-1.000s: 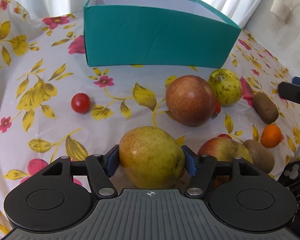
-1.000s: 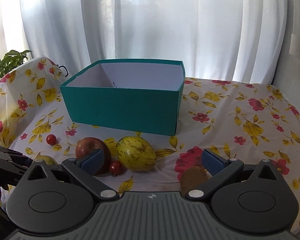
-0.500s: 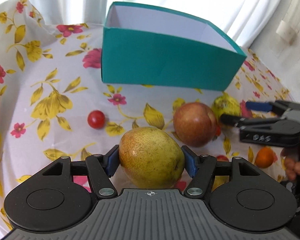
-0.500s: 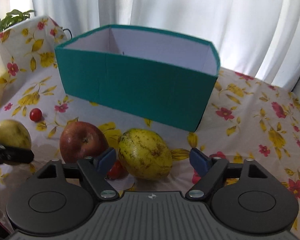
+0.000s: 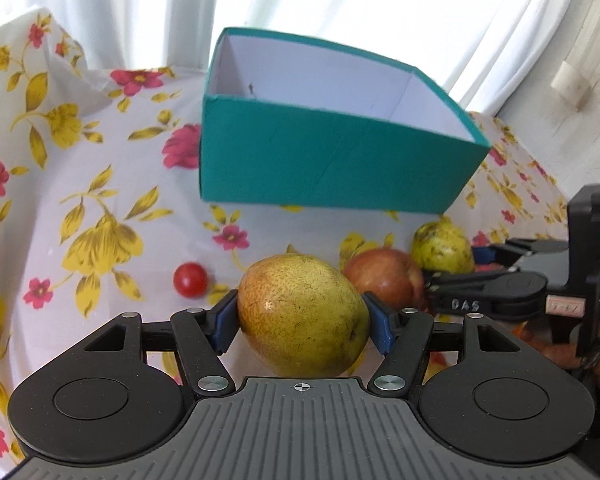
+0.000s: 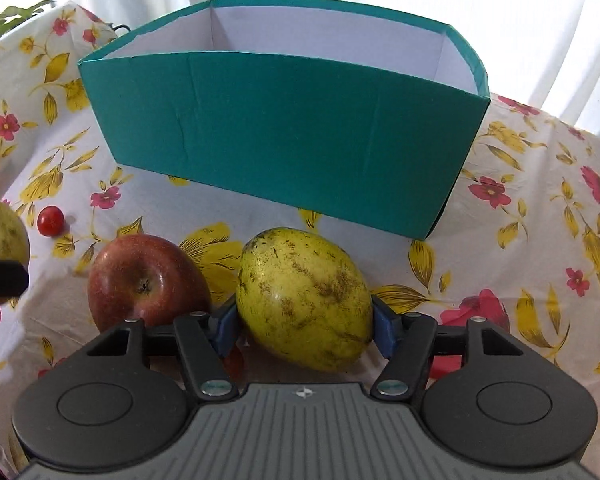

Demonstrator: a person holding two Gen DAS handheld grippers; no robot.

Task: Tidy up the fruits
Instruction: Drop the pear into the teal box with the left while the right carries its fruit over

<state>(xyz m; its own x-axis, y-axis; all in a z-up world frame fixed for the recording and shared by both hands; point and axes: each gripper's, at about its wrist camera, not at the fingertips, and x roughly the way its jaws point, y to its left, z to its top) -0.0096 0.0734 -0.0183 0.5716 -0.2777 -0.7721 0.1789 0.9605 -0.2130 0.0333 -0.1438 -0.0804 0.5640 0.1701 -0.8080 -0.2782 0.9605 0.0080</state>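
Observation:
My left gripper (image 5: 302,320) is shut on a yellow-green pear (image 5: 302,314) and holds it above the flowered cloth, in front of the teal box (image 5: 332,164). My right gripper (image 6: 305,326) has its blue pads against both sides of a spotted yellow fruit (image 6: 304,298) that rests on the cloth before the teal box (image 6: 284,132). A red apple (image 6: 146,278) lies just left of that fruit. The right gripper also shows in the left wrist view (image 5: 452,264), beside the apple (image 5: 382,278) and yellow fruit (image 5: 442,246). The box is open and its floor is hidden.
A cherry tomato (image 5: 190,279) lies on the cloth left of the apple; it also shows in the right wrist view (image 6: 50,221). Another small red fruit (image 6: 233,362) sits under my right gripper's left finger. White curtains hang behind the table.
My left gripper has lifted the pear higher and tilted toward the box. My right gripper has moved forward and down and closed its fingers around the spotted yellow fruit.

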